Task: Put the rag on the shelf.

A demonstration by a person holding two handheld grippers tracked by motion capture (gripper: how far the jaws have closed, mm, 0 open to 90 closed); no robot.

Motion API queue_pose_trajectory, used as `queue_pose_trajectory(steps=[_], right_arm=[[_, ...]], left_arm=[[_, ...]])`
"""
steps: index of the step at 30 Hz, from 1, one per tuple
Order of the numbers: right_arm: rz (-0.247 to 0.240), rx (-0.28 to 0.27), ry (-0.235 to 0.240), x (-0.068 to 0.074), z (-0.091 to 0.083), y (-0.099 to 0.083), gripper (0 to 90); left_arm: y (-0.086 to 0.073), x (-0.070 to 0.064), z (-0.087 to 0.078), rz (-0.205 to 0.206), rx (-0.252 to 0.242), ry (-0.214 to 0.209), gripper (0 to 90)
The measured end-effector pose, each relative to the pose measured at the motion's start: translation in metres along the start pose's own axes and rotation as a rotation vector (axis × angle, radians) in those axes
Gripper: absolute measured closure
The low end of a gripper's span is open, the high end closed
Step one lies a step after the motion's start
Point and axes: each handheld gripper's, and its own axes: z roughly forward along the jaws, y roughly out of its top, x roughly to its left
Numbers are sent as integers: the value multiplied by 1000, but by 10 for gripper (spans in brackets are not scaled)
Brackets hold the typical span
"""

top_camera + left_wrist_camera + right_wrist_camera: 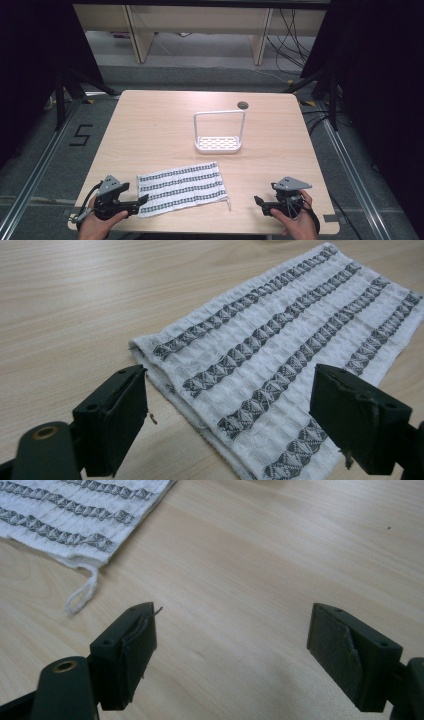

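A white folded towel [182, 188] with dark patterned stripes lies flat near the table's front edge, left of centre. My left gripper [136, 206] is at the towel's left end, open; in the left gripper view the jaws straddle the towel's [280, 335] near corner from just above, with nothing between them. My right gripper [260, 204] stands open to the right of the towel, a short way off, over bare wood. In the right gripper view the towel's [75, 515] corner and its hanging loop [82, 592] lie ahead at the upper left.
A white wire rack [218, 145] with a perforated base and a tall rectangular frame stands at the table's middle, behind the towel. A round cable hole [243, 105] sits near the far edge. Beyond the wooden table [150, 130] are floor, desk legs and cables.
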Motion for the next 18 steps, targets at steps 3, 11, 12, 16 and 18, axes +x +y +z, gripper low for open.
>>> queue_pose_trajectory(steps=[3,11,12,16,18], right_arm=[[-9,-4,-2,-1,0,0,210],[-41,-4,-1,-3,2,0,211],[-41,-4,-1,-3,2,0,211],[-26,-1,-13,-3,1,-1,213],[-26,-8,6,-3,2,0,216]], left_arm=[[0,0,0,-5,1,-4,147],[0,1,0,2,1,4,147],[0,1,0,2,1,4,147],[-1,1,1,0,-6,6,147],[1,1,0,-5,0,-6,147]])
